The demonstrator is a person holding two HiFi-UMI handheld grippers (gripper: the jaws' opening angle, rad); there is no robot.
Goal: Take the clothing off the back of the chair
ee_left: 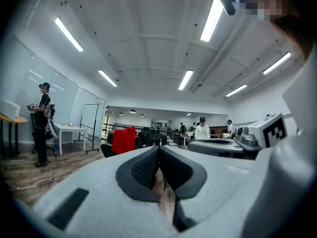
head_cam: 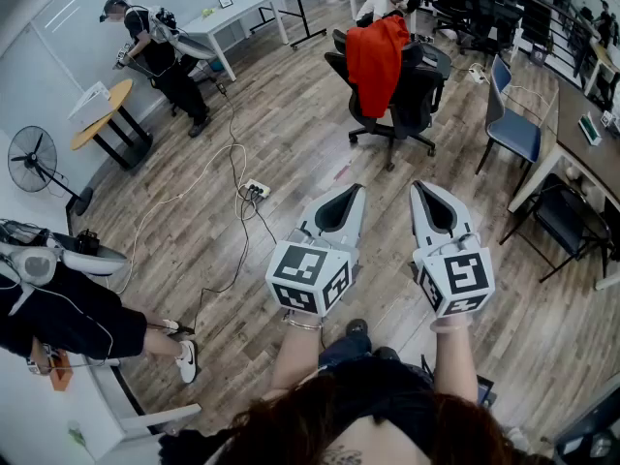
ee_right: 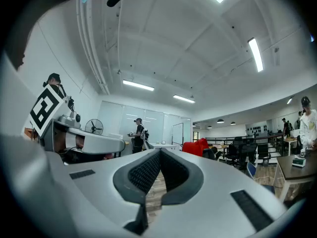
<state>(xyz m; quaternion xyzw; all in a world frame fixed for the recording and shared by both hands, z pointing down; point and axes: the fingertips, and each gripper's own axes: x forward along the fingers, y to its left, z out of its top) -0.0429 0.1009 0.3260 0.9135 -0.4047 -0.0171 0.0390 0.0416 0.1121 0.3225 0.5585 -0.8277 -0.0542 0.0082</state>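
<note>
A red garment (head_cam: 376,61) hangs over the back of a black office chair (head_cam: 412,90) well ahead of me on the wooden floor. It shows small and distant as a red garment (ee_left: 124,139) in the left gripper view and as a red garment (ee_right: 196,147) in the right gripper view. My left gripper (head_cam: 351,194) and right gripper (head_cam: 423,190) are held level side by side, far short of the chair. Both have their jaws shut with nothing between them, as the left gripper (ee_left: 159,148) and right gripper (ee_right: 160,151) show in their own views.
A power strip (head_cam: 255,191) with trailing cables lies on the floor left of my path. A blue chair (head_cam: 511,124) and a desk (head_cam: 579,134) stand at the right. A person (head_cam: 160,56) works by a white table (head_cam: 232,15) at the far left; a fan (head_cam: 34,163) stands nearer.
</note>
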